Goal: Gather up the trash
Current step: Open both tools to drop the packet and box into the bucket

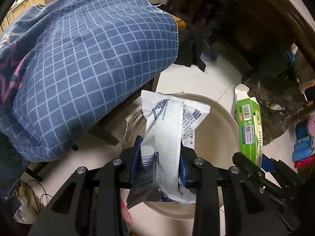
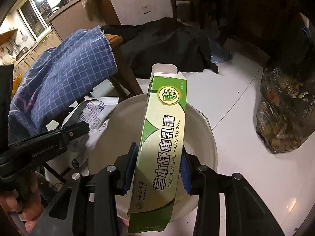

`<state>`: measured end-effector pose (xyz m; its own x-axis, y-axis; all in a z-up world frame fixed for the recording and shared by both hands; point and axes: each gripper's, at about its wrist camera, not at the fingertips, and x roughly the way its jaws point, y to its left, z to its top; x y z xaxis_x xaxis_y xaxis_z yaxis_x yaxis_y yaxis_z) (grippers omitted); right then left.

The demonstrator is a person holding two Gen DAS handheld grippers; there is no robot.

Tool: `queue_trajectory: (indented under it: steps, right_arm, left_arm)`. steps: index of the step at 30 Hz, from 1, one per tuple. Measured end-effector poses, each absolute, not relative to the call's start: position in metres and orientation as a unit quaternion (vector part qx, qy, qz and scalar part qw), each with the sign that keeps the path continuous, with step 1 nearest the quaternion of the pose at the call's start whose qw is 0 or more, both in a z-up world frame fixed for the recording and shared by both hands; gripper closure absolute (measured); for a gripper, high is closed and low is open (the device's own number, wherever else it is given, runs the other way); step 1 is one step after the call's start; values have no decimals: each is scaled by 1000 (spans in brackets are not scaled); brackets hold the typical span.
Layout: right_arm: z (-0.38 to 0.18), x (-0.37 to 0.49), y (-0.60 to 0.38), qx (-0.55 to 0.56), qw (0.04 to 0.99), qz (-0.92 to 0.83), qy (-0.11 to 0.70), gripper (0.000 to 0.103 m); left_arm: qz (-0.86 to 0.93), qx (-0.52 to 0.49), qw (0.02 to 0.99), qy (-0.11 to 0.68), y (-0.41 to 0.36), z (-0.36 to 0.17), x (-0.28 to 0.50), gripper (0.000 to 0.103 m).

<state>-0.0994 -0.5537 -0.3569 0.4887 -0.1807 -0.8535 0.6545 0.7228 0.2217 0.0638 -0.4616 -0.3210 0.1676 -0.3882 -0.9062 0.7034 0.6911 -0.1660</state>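
Observation:
My left gripper (image 1: 160, 157) is shut on a white printed plastic packet (image 1: 167, 133) and holds it over a round white bin (image 1: 220, 129) on the floor. My right gripper (image 2: 158, 165) is shut on a long green cardboard box (image 2: 165, 137) with an open top flap, held over the same bin (image 2: 200, 129). The box also shows at the right of the left wrist view (image 1: 250, 125), and the packet at the left of the right wrist view (image 2: 94, 114), with the left gripper's body (image 2: 49, 141) beside it.
A blue checked cloth (image 1: 88, 59) hangs over a wooden chair (image 2: 122, 74) left of the bin. Dark clothes (image 2: 167, 45) lie on the white tiled floor behind. A full dark trash bag (image 2: 285, 108) stands at the right. Coloured rolls (image 1: 303, 147) lie far right.

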Motion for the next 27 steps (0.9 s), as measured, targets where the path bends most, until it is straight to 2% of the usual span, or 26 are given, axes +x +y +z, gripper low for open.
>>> queue_trajectory:
  steps: [8, 13, 15, 17, 18, 27]
  right_arm:
    - [-357, -97, -554, 267, 819, -257, 438, 60]
    - [-356, -97, -554, 262, 819, -263, 437, 53]
    - [-355, -100, -556, 262, 819, -269, 434, 51]
    - [-354, -103, -559, 265, 818, -273, 431, 49]
    - [-354, -104, -560, 265, 818, -276, 430, 49]
    - [-341, -108, -562, 260, 824, -282, 418, 49]
  left_arm:
    - [-366, 151, 748, 533, -462, -326, 60, 71]
    - [-367, 161, 747, 531, -465, -331, 56, 68]
    - [-370, 159, 746, 530, -465, -331, 56, 64]
    - [-371, 157, 748, 527, -464, -331, 57, 51]
    - [-369, 159, 752, 523, -464, -330, 56, 50]
    - [-370, 162, 755, 517, -462, -324, 58, 50]
